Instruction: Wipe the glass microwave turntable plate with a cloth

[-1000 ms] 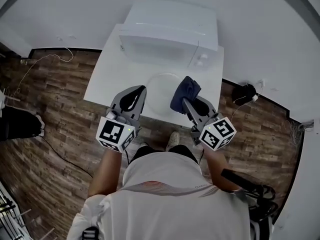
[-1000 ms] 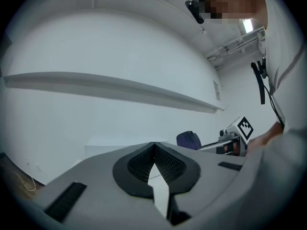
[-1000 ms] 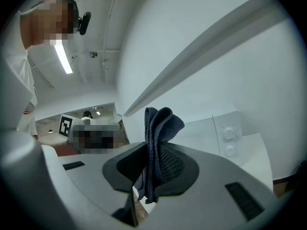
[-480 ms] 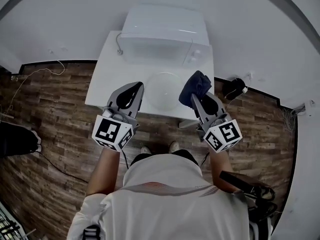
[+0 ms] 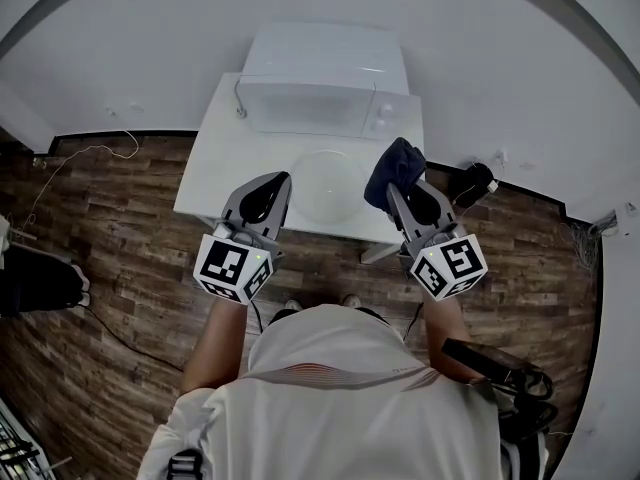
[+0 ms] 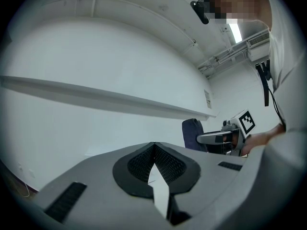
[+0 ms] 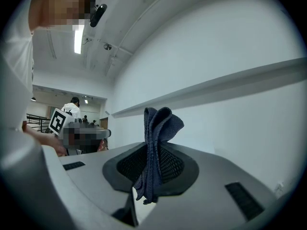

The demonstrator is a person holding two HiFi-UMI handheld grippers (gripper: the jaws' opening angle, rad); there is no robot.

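Observation:
The clear glass turntable plate (image 5: pixel 325 183) lies flat on the white table (image 5: pixel 215 163), in front of the microwave. My right gripper (image 5: pixel 396 192) is shut on a dark blue cloth (image 5: pixel 393 166) that sticks up beside the plate's right edge. The right gripper view shows the cloth (image 7: pixel 156 147) bunched between the jaws of the right gripper (image 7: pixel 152 163). My left gripper (image 5: pixel 277 182) hovers at the plate's left edge. Its jaws are shut with nothing in them, as seen on the left gripper (image 6: pixel 153 151). The cloth (image 6: pixel 192 133) also shows to the right in the left gripper view.
A white microwave (image 5: pixel 320 88) with its door closed stands at the back of the table against the wall. A black object (image 5: pixel 478 180) lies on the wood floor to the right. A thin cable (image 5: pixel 90 153) runs over the floor on the left.
The right gripper with the cloth has shifted a little right, from over the plate's rim to beside it. The left gripper keeps about the same place by the plate.

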